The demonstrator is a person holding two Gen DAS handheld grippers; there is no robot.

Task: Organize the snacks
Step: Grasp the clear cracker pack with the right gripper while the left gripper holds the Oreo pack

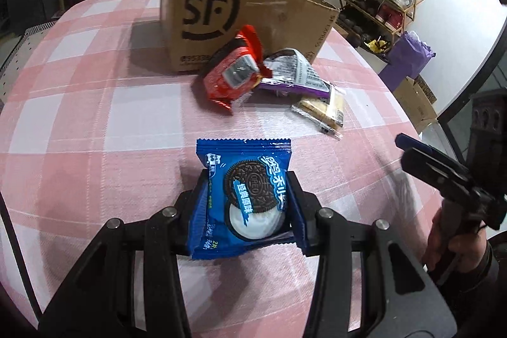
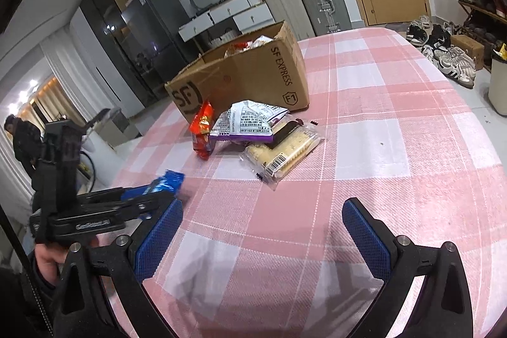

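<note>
Cloth in pink-and-white check covers the counter (image 1: 95, 116). The left hand-held gripper (image 1: 245, 205) is clamped on a blue foil Oreo biscuit packet (image 1: 244, 195), pads pressing both its sides above the cloth. The right hand-held gripper (image 2: 263, 239) hangs with jaws wide apart and nothing between them. Near the brown cardboard box (image 1: 221, 18) lie a red snack packet (image 1: 233, 72), a purple-and-silver foil pouch (image 1: 294, 75) and a clear packet of pale wafers (image 1: 323, 110), overlapping in a loose pile.
</note>
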